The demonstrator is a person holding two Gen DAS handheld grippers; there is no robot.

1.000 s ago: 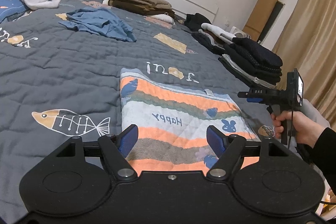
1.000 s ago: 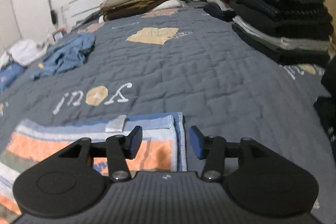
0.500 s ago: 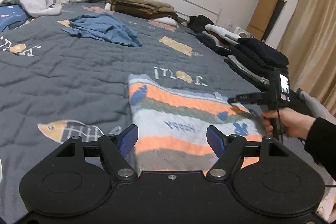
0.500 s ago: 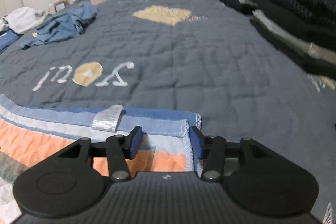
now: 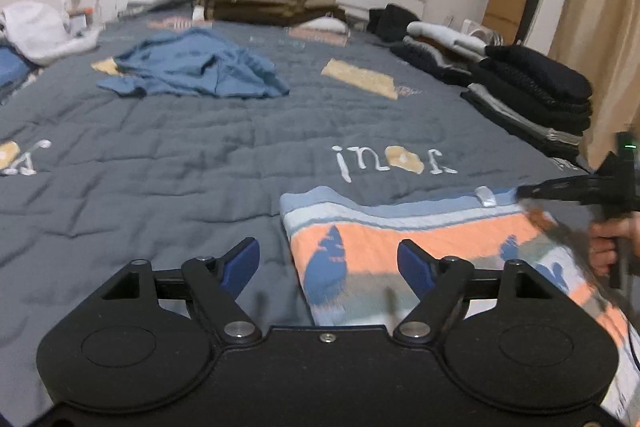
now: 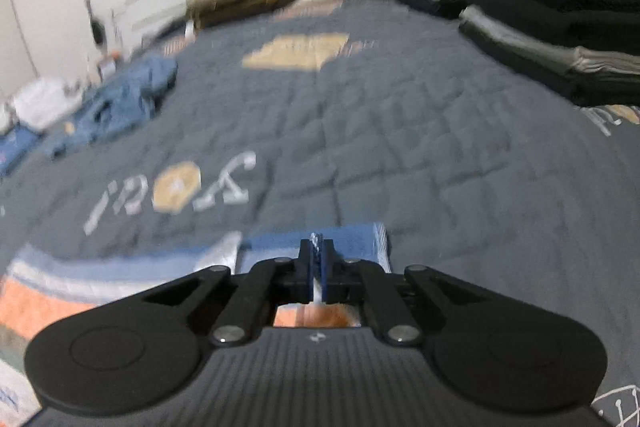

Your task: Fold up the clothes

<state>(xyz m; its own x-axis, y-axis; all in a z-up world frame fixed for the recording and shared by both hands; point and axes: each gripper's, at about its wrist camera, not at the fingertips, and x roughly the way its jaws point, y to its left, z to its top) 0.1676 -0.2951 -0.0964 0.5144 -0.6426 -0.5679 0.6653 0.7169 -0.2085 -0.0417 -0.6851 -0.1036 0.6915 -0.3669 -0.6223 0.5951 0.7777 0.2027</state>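
Right wrist view shows the right gripper (image 6: 318, 259) clamped on the blue far edge of the striped quilted garment (image 5: 432, 247), which lies on the grey bedspread (image 5: 200, 155); the left gripper (image 5: 328, 265) hovers wide open over its left corner, gripping nothing

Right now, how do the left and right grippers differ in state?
Jaws: the left gripper stands wide open; the right gripper is shut.
Contact: the left gripper holds nothing and sits over the near left corner of the striped blanket; the right gripper pinches the blanket's blue far edge, near the right corner.
Shared: both have blue pads and point across the grey bedspread toward the headboard.
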